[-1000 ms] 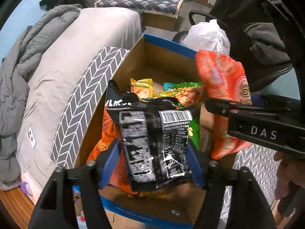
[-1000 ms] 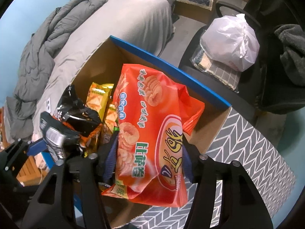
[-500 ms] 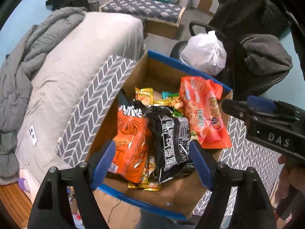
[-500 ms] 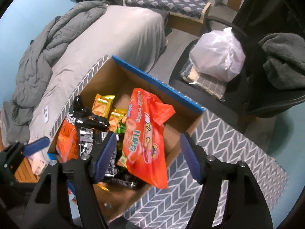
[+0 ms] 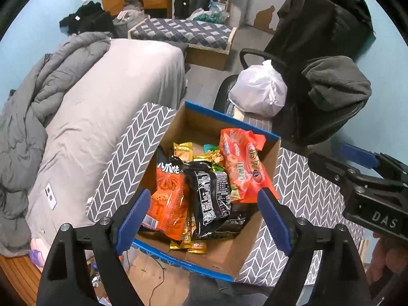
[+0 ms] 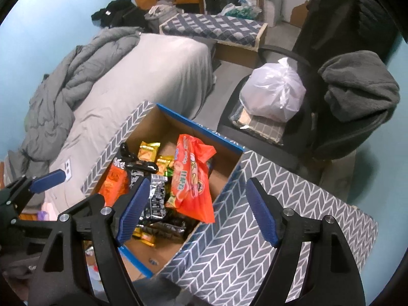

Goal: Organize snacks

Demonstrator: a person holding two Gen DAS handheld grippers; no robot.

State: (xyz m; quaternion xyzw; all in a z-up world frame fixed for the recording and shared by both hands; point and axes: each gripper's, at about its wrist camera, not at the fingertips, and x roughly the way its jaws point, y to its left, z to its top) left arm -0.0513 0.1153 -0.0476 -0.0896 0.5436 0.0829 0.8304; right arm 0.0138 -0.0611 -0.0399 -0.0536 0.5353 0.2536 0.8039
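Left gripper: your left gripper (image 5: 201,219) hangs above the near end of the cardboard box (image 5: 229,257), fingers spread wide with nothing between the blue pads (image 5: 131,220).
Right gripper: your right gripper (image 6: 196,210) hangs over the box's near right corner, also spread wide and empty.
Snacks: all lie inside the box. The red-orange bag (image 5: 243,167) leans against the right wall; the black bag (image 5: 210,199) lies in the middle on top of the pile; the orange-and-black bag (image 5: 169,193) lies just left of it, touching it. Small yellow packets (image 5: 183,149) sit toward the far end.
Box edges: the blue rim (image 6: 199,125) runs along the far wall, and a bare patch of box floor shows at the far end behind the packets.
Open room: the grey herringbone flaps (image 6: 255,234) spread out on both sides of the box; the right one is broad and bare.
Room: a grey bed (image 5: 102,107) with a rumpled duvet lies to your left; beyond the box a black chair (image 6: 318,117) holds a white plastic bag (image 6: 272,97).
Hard to make out: the packets under the top bags are mostly covered, and their print is unreadable.
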